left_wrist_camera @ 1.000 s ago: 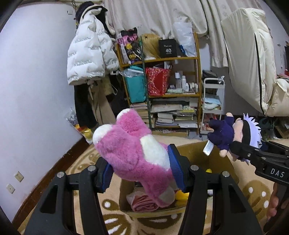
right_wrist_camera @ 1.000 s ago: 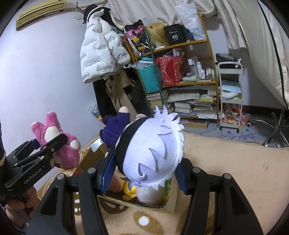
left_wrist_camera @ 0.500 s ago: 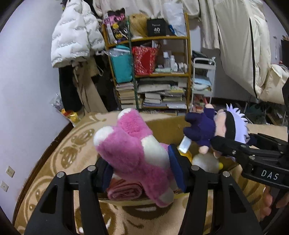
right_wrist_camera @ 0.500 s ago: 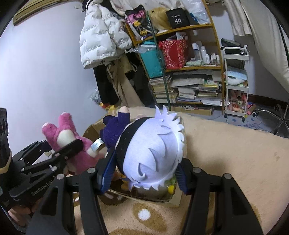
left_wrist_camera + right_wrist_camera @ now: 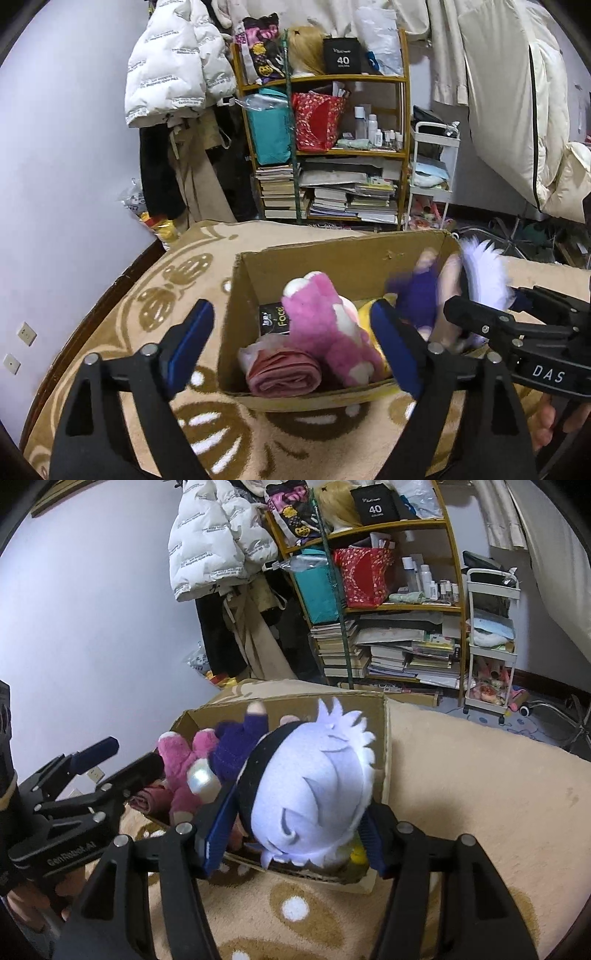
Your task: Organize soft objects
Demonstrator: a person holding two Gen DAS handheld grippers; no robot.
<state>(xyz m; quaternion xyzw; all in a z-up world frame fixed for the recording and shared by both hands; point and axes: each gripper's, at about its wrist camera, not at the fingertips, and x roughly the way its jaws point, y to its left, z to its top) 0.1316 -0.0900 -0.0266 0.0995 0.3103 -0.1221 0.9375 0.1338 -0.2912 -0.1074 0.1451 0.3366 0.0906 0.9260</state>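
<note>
Where the left gripper (image 5: 291, 339) stands in the lower half of its own view, its blue-padded jaws have just been opening and now gape wide, the pads clear of the fluffy pink and white plush toy (image 5: 325, 332) that lies between them. That toy rests inside the open brown cardboard box (image 5: 332, 258) at mid-frame, its long axis running from a pale-tipped end at upper left down to the lower right, where it meets the box's near wall. Just left of it, at the box's lower left, lies a rolled dusty-pink cloth (image 5: 282, 374), and a dark packet with pale lettering (image 5: 275, 319) shows behind, cut off by the toy. A scrap of yellow beside the right-hand pad is too hidden to identify.

The right gripper (image 5: 291, 834), low in its view, has its jaws closed narrowly on the white-haired plush doll with a black band and a dark purple body (image 5: 306, 779). The doll's head fills the gap nearest the lens; its body points away to the upper left, over the box's right part. In the left view the doll is smeared by blur at the right edge. Its face cannot be seen. The box stands on a beige rug with brown and white patterns (image 5: 177, 280)
</note>
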